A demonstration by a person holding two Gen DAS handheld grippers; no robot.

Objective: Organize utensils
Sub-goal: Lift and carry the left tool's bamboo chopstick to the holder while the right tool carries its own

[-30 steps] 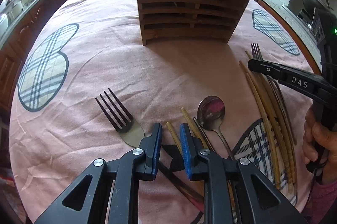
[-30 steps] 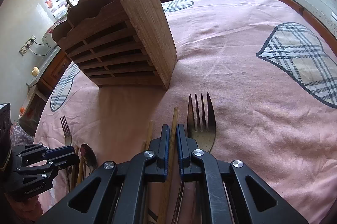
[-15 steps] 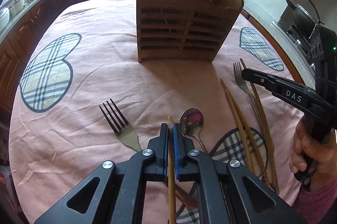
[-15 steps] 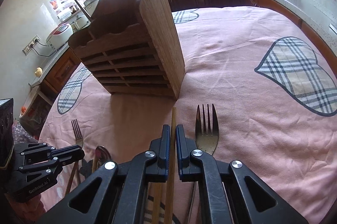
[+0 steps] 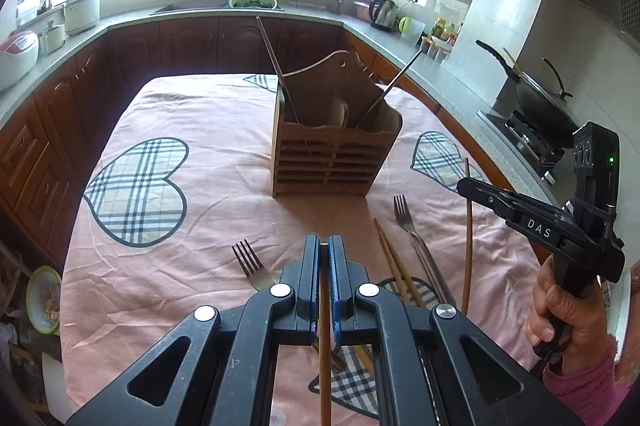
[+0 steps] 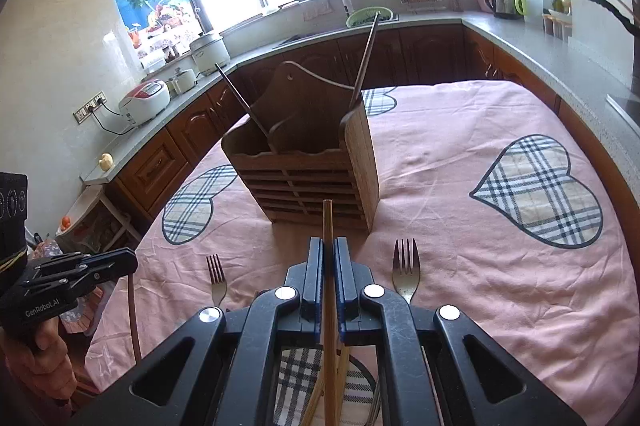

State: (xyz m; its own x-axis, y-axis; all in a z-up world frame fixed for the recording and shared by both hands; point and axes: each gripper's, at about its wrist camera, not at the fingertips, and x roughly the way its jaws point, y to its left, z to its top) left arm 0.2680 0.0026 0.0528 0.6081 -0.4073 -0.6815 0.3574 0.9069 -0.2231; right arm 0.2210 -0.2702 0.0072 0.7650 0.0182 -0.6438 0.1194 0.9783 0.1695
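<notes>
A: What's in the left gripper (image 5: 324,246)?

B: Its blue-padded jaws are clamped on a wooden chopstick (image 5: 325,358), which runs down between the arms, its tip barely showing at the fingertips.

A: And the right gripper (image 6: 328,250)?

B: Closed on another chopstick (image 6: 329,290); its end pokes out past the fingertips toward the wooden utensil holder (image 5: 328,162).

A: Where does that holder stand?

B: Upright, mid-table toward the far edge, on the pink tablecloth (image 5: 208,186) with plaid hearts. A few long handles lean out of its top.

A: What lies loose?

B: Toward the near edge: a dark-tined fork (image 5: 251,264), a pair of chopsticks (image 5: 394,262) and a steel fork (image 5: 412,230) beside them.

A: Any writing?

B: "DAS" on the right gripper's side in the left view, "GenRobot.AI" on the left gripper's side in the right view. A hand (image 5: 560,322) holds the right gripper's grip.
</notes>
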